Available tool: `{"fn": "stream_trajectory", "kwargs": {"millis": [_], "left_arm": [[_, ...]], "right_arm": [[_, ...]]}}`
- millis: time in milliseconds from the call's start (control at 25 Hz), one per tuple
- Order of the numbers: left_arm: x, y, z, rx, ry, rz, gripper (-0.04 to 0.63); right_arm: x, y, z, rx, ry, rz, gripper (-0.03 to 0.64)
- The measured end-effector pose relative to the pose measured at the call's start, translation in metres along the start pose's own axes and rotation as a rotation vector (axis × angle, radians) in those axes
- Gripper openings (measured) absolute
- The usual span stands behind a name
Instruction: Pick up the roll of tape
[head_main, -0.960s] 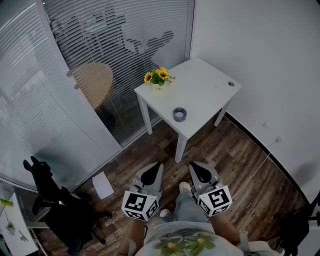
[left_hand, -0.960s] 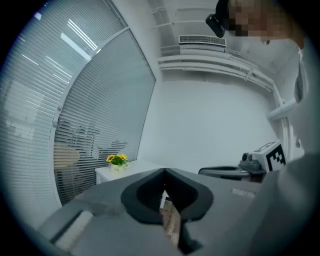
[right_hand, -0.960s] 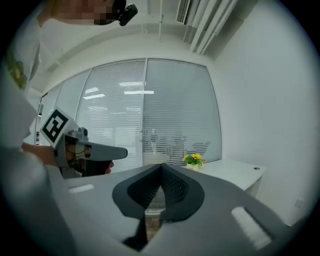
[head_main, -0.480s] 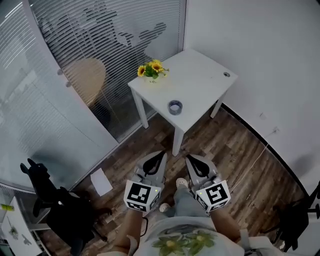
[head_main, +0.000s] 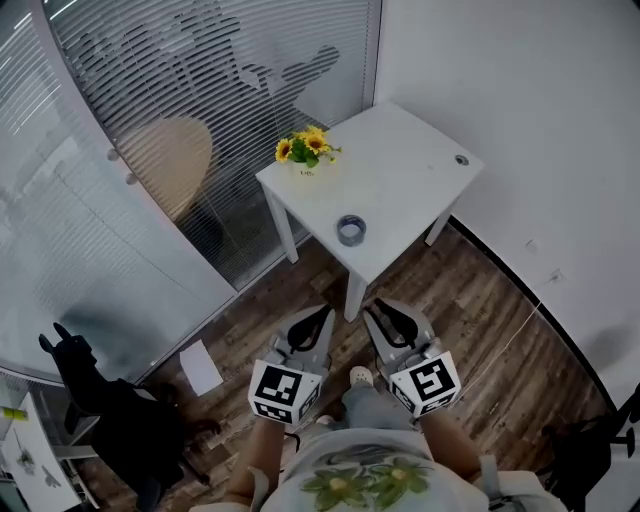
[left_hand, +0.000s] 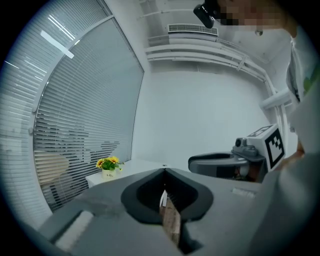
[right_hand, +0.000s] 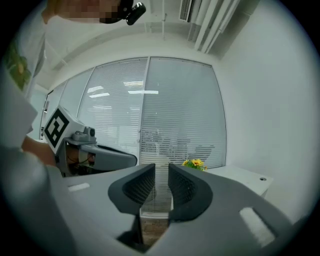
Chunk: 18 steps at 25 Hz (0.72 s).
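Note:
The roll of tape (head_main: 350, 230), a grey-blue ring, lies flat near the front edge of the small white table (head_main: 400, 185). Both grippers hang over the wooden floor, short of the table and pointing toward it. My left gripper (head_main: 320, 316) (left_hand: 164, 174) is shut with nothing in it. The jaws of my right gripper (head_main: 381, 313) (right_hand: 161, 175) have just been opening; a narrow gap shows between them and it is empty. The tape does not show in either gripper view.
A pot of yellow flowers (head_main: 305, 150) (left_hand: 109, 164) (right_hand: 194, 163) stands at the table's far left corner. A glass wall with blinds (head_main: 200, 90) runs on the left, a white wall on the right. A black chair (head_main: 110, 410) and a sheet of paper (head_main: 203, 368) are on the floor at left.
The right gripper's jaws have parted a little. In the head view both grippers have come slightly nearer the table.

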<state>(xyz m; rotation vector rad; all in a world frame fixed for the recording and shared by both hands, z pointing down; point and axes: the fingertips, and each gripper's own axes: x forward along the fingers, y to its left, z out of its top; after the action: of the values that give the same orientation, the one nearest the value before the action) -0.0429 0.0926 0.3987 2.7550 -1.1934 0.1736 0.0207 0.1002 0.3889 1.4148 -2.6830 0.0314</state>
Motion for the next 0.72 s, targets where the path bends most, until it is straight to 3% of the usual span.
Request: {"fn": "stream_trajectory", "kwargs": {"millis": [120, 320, 720], "left_arm": [[0.014, 0.011, -0.002, -0.008, 0.016, 0.024, 0.005], [0.04, 0.03, -0.003, -0.022, 0.036, 0.071, 0.005], [0.098, 0.053, -0.003, -0.029, 0.046, 0.151, 0.005]], "right_arm": [[0.012, -0.019, 0.001, -0.019, -0.003, 0.005, 0.15], [0.036, -0.054, -0.002, -0.057, 0.014, 0.026, 0.252], [0.079, -0.108, -0.022, -0.076, 0.068, 0.129, 0.282]]}}
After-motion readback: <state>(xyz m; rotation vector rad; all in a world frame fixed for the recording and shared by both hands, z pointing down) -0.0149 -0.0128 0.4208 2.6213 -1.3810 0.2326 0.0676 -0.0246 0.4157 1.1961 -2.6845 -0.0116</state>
